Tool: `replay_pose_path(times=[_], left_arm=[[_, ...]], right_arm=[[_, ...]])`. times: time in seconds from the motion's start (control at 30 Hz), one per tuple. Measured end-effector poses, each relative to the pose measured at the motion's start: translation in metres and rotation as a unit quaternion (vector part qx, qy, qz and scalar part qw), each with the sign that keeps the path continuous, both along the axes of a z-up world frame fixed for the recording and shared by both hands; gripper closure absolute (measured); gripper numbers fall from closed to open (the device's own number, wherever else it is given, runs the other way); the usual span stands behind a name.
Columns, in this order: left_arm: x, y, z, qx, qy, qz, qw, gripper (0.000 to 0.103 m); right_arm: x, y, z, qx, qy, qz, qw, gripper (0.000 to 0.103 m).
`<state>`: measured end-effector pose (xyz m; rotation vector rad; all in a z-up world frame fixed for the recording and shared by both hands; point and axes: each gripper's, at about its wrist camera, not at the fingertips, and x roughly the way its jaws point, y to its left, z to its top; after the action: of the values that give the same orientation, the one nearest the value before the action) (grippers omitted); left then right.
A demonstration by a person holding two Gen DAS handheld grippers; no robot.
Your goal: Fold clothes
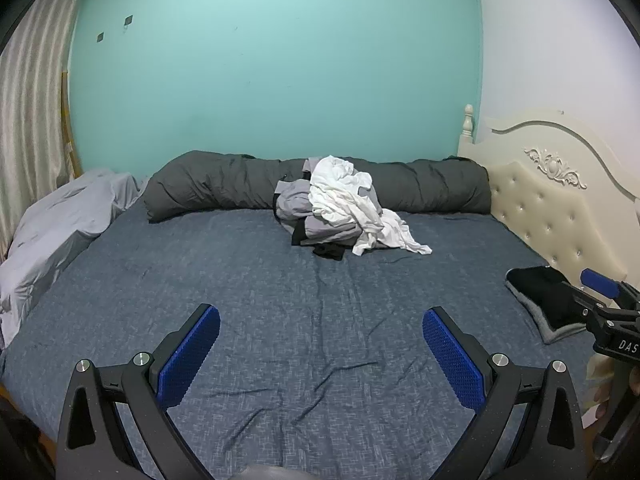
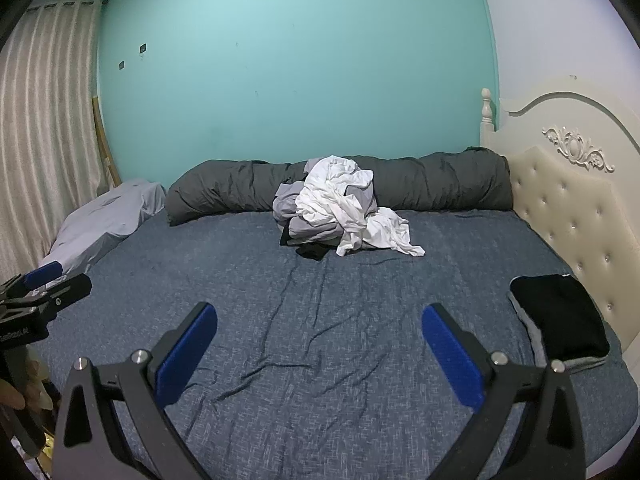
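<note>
Both my claws, left claw (image 1: 321,344) and right claw (image 2: 319,340), hang spread and empty over the near bed (image 1: 280,360); crumpled clothes (image 1: 344,208) heap far centre against the rolled quilt (image 1: 216,184); folded stack (image 2: 560,320) sits right, clear of working space.

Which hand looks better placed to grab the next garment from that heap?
Nearly even. The clothes pile sits centred ahead of both open grippers. The right gripper seems slightly closer; the left gripper could serve equally.
</note>
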<state>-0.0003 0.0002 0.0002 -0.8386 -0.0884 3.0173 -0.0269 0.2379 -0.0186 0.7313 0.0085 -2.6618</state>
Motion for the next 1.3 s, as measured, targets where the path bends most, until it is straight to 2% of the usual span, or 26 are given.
replay_pose_path(times=[0.33,0.7,1.3], left_arm=[[-0.001,0.0,0.007,0.001,-0.001,0.006,1.0,0.0],[-0.012,0.003,0.005,-0.003,-0.01,0.001,0.9999,0.0],[-0.012,0.007,0.001,-0.004,-0.01,-0.001,0.9999,0.0]], right_arm=[[-0.001,0.001,-0.005,-0.008,-0.002,0.0,1.0,0.0],[-0.002,0.002,0.002,-0.002,-0.005,0.0,1.0,0.0],[-0.005,0.002,-0.005,0.002,-0.008,-0.001,1.0,0.0]])
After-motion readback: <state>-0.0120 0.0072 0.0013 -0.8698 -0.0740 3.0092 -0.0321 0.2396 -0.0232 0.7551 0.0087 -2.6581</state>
